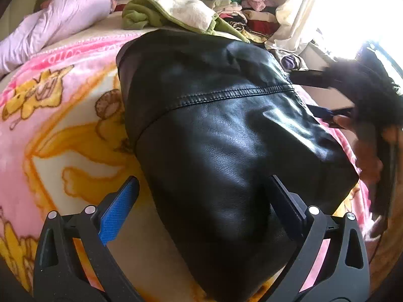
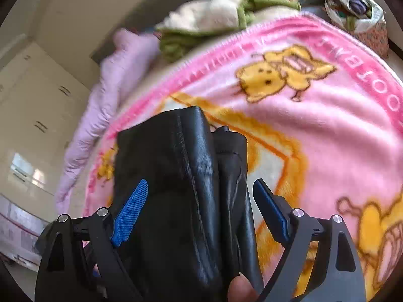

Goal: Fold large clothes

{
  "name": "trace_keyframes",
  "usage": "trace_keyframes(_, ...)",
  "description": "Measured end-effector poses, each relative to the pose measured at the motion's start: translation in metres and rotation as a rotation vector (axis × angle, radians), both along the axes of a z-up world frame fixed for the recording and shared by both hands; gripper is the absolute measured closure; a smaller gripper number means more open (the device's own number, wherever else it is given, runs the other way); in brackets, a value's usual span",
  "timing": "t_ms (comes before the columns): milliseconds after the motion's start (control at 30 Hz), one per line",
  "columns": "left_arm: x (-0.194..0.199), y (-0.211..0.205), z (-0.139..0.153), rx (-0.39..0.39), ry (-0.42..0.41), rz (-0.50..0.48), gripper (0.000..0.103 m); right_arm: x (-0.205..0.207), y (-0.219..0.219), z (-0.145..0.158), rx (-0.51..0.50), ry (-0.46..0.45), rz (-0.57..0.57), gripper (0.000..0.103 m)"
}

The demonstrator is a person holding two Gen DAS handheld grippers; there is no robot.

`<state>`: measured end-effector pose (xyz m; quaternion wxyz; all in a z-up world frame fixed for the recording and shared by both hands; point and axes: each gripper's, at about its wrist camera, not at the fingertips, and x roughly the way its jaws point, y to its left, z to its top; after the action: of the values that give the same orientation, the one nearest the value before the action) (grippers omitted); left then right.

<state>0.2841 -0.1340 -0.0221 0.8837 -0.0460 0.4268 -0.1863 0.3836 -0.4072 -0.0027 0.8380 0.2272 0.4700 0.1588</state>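
Right wrist only: white wardrobe (image 2: 37, 115) beyond folded black leather jacket (image 2: 176, 188).

jacket (image 1: 226, 130): black leather, glossy, fine grain | blanket (image 1: 63, 115): fluffy fleece, matt | gripper pads (image 2: 129, 214): blue, knurled

Jacket (image 1: 226, 130) lies on blanket (image 1: 63, 115), blanket spread over bed. Left gripper (image 1: 201, 201) above jacket's near end, jaws apart, one finger beside jacket's left edge, other over jacket. Right gripper (image 1: 325, 95) at jacket's right edge, near bed's right side. In right wrist view, folded jacket edge (image 2: 181, 188) sits between spread fingers of right gripper (image 2: 201, 201). Towel heap (image 1: 171, 10) at bed's far edge, behind jacket. Quilt (image 1: 55, 22) at far left corner. Clothes stack (image 1: 239, 10) beyond far right corner.
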Motion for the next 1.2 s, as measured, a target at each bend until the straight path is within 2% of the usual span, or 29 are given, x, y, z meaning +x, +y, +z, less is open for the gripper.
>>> trace_keyframes(33,0.001,-0.001,0.000,0.006,-0.001,-0.001,0.009,0.007,0.006,-0.005,-0.006,0.032,0.018,0.048)
trace_keyframes(100,0.000,-0.001,0.003,0.025,-0.011,0.000,0.009,0.008,0.017,-0.002,-0.010,0.018,0.048,0.070)
trace_keyframes(133,0.000,-0.002,0.005,0.041,-0.018,0.003,0.009,0.003,0.020,0.007,0.029,-0.035,0.076,0.082)
trace_keyframes(200,-0.003,-0.003,0.010,0.053,-0.042,-0.001,0.009,-0.009,0.016,0.022,0.154,-0.143,0.113,0.086)
trace_keyframes(233,-0.003,-0.003,0.011,0.042,-0.046,-0.006,0.009,-0.013,0.013,0.026,0.157,-0.183,0.112,0.086)
trace_keyframes(267,-0.002,-0.003,0.011,0.034,-0.035,-0.009,0.009,-0.014,0.011,0.023,0.107,-0.203,0.101,0.086)
trace_keyframes(333,0.000,-0.007,0.009,0.062,-0.031,-0.011,0.009,-0.007,0.005,0.006,0.087,-0.151,0.071,0.086)
trace_keyframes(400,0.000,-0.010,0.005,0.064,-0.027,-0.025,0.009,-0.002,-0.009,-0.018,0.095,-0.102,0.024,0.084)
trace_keyframes(467,0.001,-0.009,0.001,0.037,-0.009,-0.029,0.009,-0.003,-0.008,-0.028,0.015,-0.095,0.003,0.076)
trace_keyframes(500,0.001,-0.010,0.000,0.032,-0.006,-0.029,0.009,-0.005,-0.006,-0.030,-0.024,-0.094,-0.002,0.066)
trace_keyframes(533,0.001,-0.010,0.000,0.036,-0.007,-0.028,0.009,-0.008,-0.005,-0.030,-0.033,-0.096,-0.001,0.062)
trace_keyframes(567,0.000,-0.010,0.001,0.044,-0.015,-0.025,0.009,-0.013,-0.009,-0.027,0.003,-0.100,-0.006,0.061)
trace_keyframes(600,-0.001,-0.009,0.002,0.047,-0.021,-0.022,0.009,-0.019,-0.010,-0.024,0.022,-0.106,-0.007,0.054)
trace_keyframes(633,-0.001,-0.007,0.003,0.041,-0.021,-0.018,0.009,-0.025,-0.012,-0.021,0.028,-0.107,0.001,0.039)
trace_keyframes(700,-0.001,-0.003,0.005,0.028,-0.017,-0.014,0.009,-0.041,-0.013,-0.017,0.051,-0.109,0.046,0.023)
trace_keyframes(800,-0.003,-0.001,0.006,0.019,-0.014,-0.007,0.009,-0.064,-0.017,-0.014,0.069,-0.097,0.091,0.018)
trace_keyframes(900,-0.005,-0.002,0.007,0.024,-0.013,-0.008,0.009,-0.078,-0.024,-0.025,0.127,-0.043,0.120,0.017)
trace_keyframes(1000,-0.008,-0.004,0.006,0.031,-0.010,-0.013,0.009,-0.084,-0.022,-0.037,0.063,0.007,0.142,0.017)
trace_keyframes(1100,-0.010,-0.006,0.003,0.036,-0.001,-0.028,0.009,-0.079,-0.026,-0.053,0.047,0.060,0.111,0.016)
trace_keyframes(1200,-0.010,-0.006,0.002,0.048,-0.003,-0.026,0.009,-0.077,-0.022,-0.063,0.073,0.070,0.117,0.017)
